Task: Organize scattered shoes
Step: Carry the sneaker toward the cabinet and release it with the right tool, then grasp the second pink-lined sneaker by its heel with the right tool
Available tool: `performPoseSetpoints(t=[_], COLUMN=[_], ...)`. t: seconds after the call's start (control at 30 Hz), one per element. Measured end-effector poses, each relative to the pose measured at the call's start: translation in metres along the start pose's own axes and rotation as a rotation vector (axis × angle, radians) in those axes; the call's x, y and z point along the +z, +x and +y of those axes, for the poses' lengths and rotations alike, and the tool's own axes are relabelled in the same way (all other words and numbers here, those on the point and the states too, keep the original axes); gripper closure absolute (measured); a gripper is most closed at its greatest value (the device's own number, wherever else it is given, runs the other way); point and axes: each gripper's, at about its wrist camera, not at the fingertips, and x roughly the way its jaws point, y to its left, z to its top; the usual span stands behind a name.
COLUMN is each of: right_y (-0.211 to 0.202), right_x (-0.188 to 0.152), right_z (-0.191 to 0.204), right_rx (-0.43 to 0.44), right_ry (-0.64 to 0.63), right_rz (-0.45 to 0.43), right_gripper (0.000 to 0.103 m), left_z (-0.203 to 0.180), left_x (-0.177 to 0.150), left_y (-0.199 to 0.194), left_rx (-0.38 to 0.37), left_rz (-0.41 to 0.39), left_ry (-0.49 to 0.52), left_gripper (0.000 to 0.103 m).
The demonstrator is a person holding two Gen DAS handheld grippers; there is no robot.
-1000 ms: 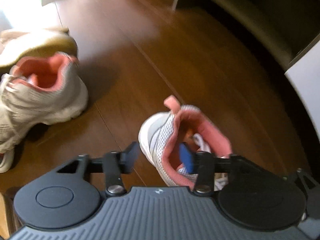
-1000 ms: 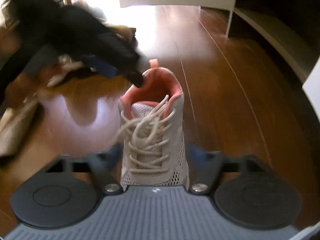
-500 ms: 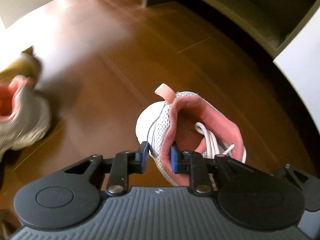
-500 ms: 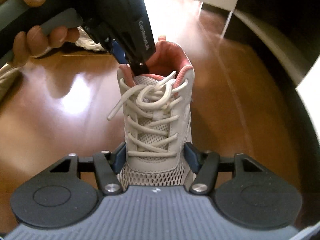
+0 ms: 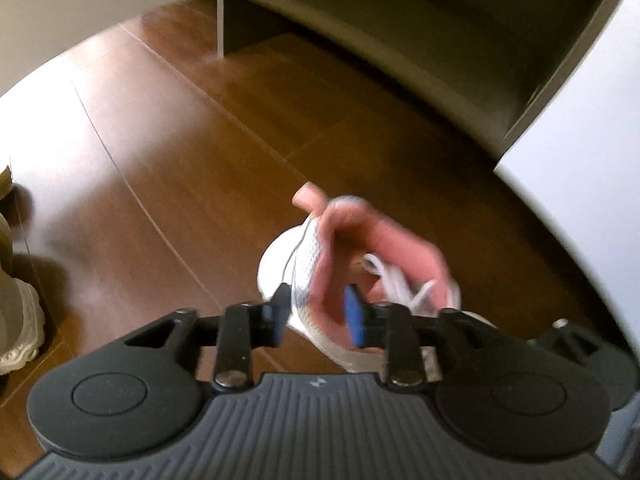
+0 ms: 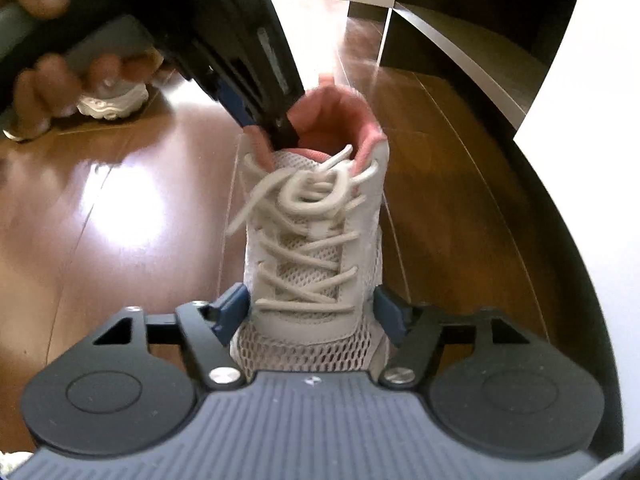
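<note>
Pink-lined white mesh sneaker (image 6: 316,240) with pale laces is held over the brown wooden floor (image 6: 100,216). The right gripper (image 6: 312,312) clamps its toe part from both sides. The left gripper (image 5: 316,312) has one finger inside the collar and one outside, pinching the collar wall. Another pale shoe (image 5: 18,320) stands at the left.

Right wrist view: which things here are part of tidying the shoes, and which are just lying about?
In the job: white mesh sneaker with pink lining; left tool on its collar; right tool around its toe; chunky white sneaker.
Just there: brown wooden floor; dark open shelf.
</note>
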Motion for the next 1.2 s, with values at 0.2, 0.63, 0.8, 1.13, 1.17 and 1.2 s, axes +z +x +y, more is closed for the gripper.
performPoseSetpoints(t=[0.2,0.63,0.8,1.13,1.17,1.2], right_y=[-0.053,-0.042,-0.003,0.08,0.084,0.093], right_x=[0.019,0.065,0.107,0.188,0.192,0.197], right_z=[0.004,0.076,0.125,0.16,0.163,0.167], right_rx=[0.004,0.272,0.244,0.211,0.194,0.157], right_ry=[0.166,0.432,0.484,0.82,0.819,0.826], right_rz=[-0.11,0.076,0.094,0.092,0.089,0.094], right_gripper=[0.021,0.021,0.031,0.05,0.049,0.044], left_z=[0.042,0.162,0.18,0.209,0.211,0.212], left_x=[-0.06,-0.186,-0.197,-0.199,-0.2,-0.201], left_y=[-0.093,-0.219,-0.24,-0.24,-0.24,-0.239], left_rx=[0.102,0.48,0.504,0.492,0.49,0.485], left_rz=[-0.105,-0.026,-0.059,-0.103,-0.1,-0.093], left_ry=[-0.003,-0.116,-0.113,-0.236,-0.245,-0.253], left_gripper=[0.042,0.043,0.043,0.043,0.043,0.043])
